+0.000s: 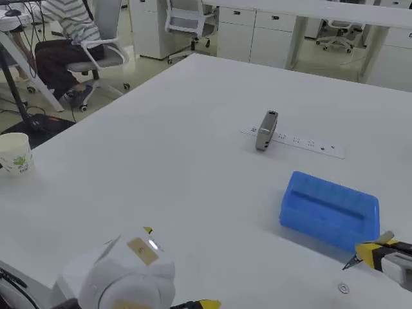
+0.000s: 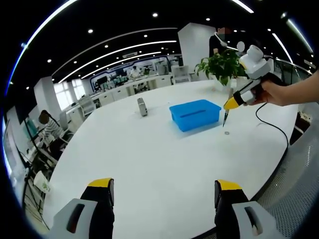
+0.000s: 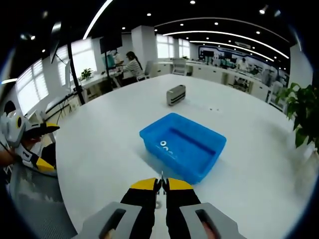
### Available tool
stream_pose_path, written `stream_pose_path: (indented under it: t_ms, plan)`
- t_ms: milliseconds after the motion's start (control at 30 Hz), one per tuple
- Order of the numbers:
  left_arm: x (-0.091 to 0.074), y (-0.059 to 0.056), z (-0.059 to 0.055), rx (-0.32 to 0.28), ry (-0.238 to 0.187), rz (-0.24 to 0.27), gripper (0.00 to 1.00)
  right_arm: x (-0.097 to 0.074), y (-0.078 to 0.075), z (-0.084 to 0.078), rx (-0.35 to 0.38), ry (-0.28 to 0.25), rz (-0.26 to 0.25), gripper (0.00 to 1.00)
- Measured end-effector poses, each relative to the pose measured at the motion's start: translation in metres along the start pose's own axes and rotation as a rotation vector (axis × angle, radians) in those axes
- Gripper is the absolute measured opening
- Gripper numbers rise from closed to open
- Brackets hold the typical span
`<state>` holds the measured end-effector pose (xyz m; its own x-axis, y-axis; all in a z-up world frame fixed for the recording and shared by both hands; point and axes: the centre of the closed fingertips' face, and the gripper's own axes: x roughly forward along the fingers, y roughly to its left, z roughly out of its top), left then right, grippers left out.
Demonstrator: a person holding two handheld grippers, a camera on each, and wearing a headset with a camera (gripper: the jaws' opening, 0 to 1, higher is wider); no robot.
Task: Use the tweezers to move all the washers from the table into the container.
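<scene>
The right gripper point(image 3: 161, 185) has its jaws pressed together on the tweezers point(image 3: 162, 175), of which only a thin sliver pokes out between the yellow tips; the tweezer points are too small to tell whether they hold anything. In the head view this gripper is cut off by the right edge. The left gripper point(image 2: 164, 199) hangs over the near left of the table point(image 1: 180, 167) with its jaws wide apart and nothing between them; in the head view its jaws are hidden behind its white body.

One washer point(image 1: 343, 288) lies on the table at the near right, just below the tweezer points and near the blue container point(image 1: 328, 209). In the right gripper view, at least two washers point(image 3: 167, 146) rest inside the container by its left wall; their exact number is hard to make out. Farther off, a grey block point(image 1: 267, 129) stands on a power strip point(image 1: 302, 141). A cup point(image 1: 14, 153) sits at the far left, partly cut off.
</scene>
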<state>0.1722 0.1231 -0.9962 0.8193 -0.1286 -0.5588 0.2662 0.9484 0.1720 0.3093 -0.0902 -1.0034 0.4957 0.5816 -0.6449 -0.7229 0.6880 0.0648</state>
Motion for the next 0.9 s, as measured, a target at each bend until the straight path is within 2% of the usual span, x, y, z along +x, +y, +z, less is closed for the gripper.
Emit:
stream_pose_path:
  t_ms: [633, 900]
  plan:
    - [0.000, 0.001, 0.000, -0.001, 0.000, 0.002, 0.84, 0.003, 0.003, -0.020, -0.027, 0.066, 0.001, 0.02]
    - [0.000, 0.001, 0.000, 0.000, 0.001, 0.003, 0.84, 0.005, 0.002, -0.017, -0.027, 0.041, -0.011, 0.02]
